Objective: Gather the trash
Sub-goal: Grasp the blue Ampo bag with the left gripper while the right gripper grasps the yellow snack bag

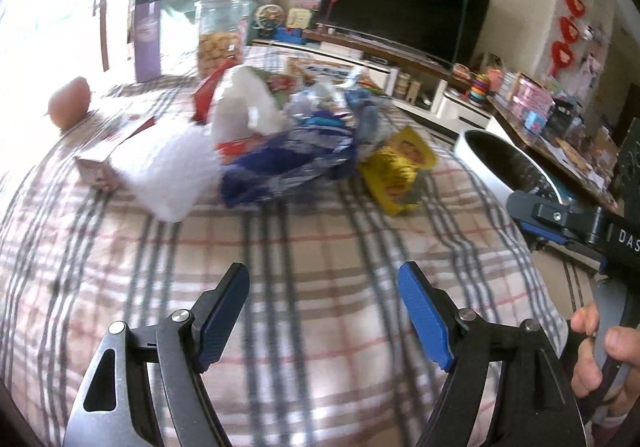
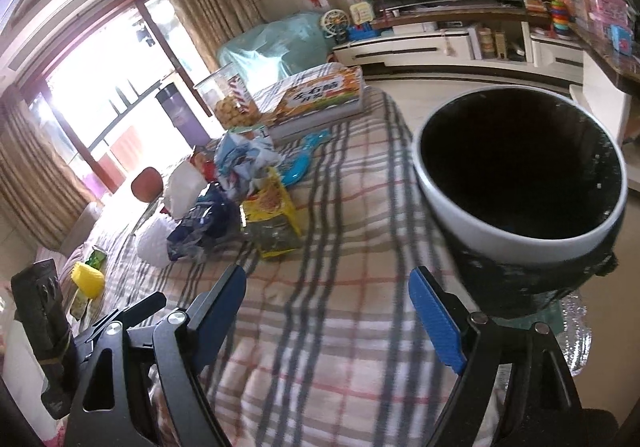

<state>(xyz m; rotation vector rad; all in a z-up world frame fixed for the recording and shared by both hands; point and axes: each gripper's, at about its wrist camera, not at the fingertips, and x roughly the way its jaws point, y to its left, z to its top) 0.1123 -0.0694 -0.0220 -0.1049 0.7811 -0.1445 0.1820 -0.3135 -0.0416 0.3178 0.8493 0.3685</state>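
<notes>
A heap of trash lies on the plaid tablecloth (image 1: 304, 247): a white plastic bag (image 1: 176, 167), a blue foil wrapper (image 1: 288, 167), a yellow snack packet (image 1: 400, 171) and crumpled wrappers (image 1: 320, 103). My left gripper (image 1: 324, 287) is open and empty, hovering above the cloth short of the heap. My right gripper (image 2: 328, 291) is open and empty; the heap lies ahead to its left, with the blue wrapper (image 2: 200, 223) and yellow packet (image 2: 272, 219). A round bin with white rim and black inside (image 2: 520, 175) stands just right of the right gripper, also in the left wrist view (image 1: 508, 163).
A clear jar of snacks (image 1: 220, 35), a purple box (image 1: 146, 35) and a printed cracker box (image 2: 316, 99) stand behind the heap. A yellow cup (image 2: 88, 279) sits at the left. A TV (image 1: 404, 7) and cabinet lie beyond the table.
</notes>
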